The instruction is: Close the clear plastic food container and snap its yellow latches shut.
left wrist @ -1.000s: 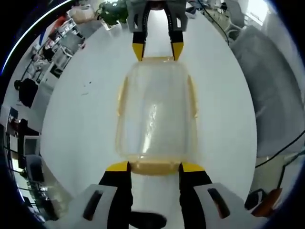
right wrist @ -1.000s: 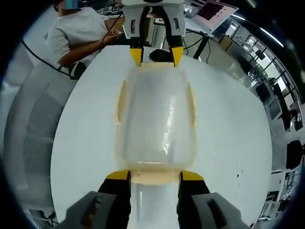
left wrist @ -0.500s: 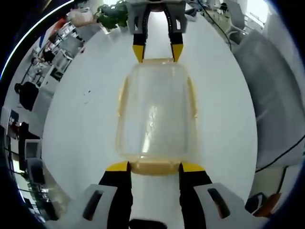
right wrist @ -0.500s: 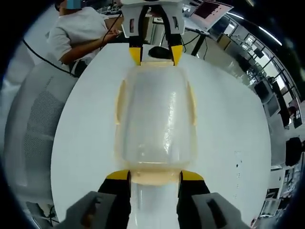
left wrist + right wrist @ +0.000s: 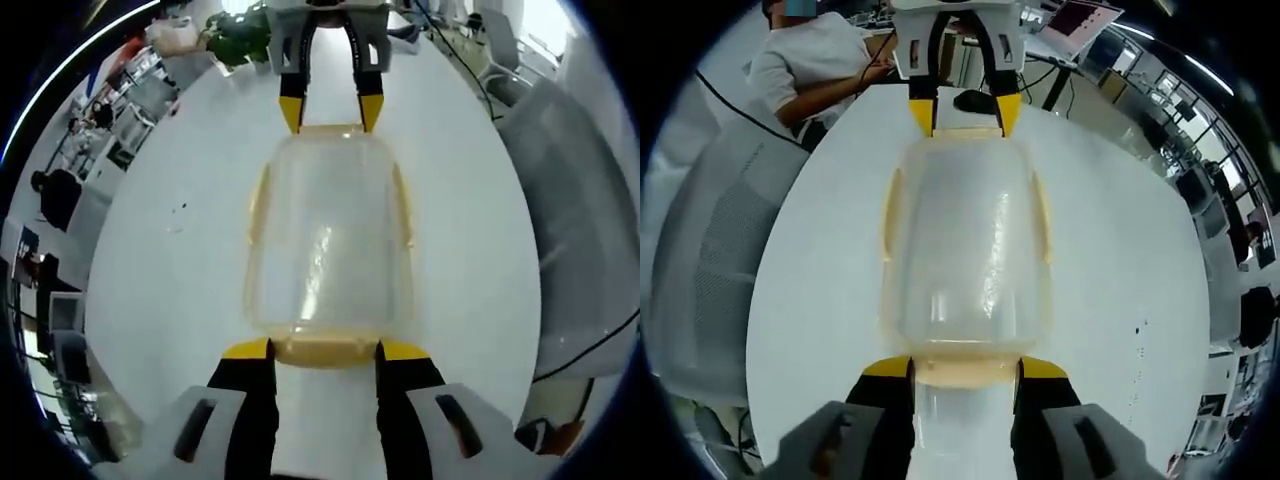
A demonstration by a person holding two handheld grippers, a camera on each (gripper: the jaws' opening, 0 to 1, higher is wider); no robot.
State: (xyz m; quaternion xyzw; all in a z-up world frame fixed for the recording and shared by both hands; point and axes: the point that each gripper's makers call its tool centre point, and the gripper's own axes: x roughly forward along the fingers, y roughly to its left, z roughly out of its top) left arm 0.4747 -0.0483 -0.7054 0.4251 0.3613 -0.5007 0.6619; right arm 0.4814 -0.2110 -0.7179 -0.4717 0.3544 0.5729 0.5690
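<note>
While clear plastic food container [image 5: 328, 240] sits lidded on white table [image 5: 180, 280], flanked endwise by left gripper [image 5: 325, 350] and right gripper [image 5: 963, 367], fingers apart astride yellow end latches [image 5: 965, 372]. Lid on; side latches apparently down. End latches likely left to snap, though unclear.

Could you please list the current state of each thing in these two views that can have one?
Clear container: lid on, resting on the white table.
Near end latch: between the left gripper's tips.
Far end latch: between the right gripper's tips.
Side latches: lying along the lid's edges.
</note>
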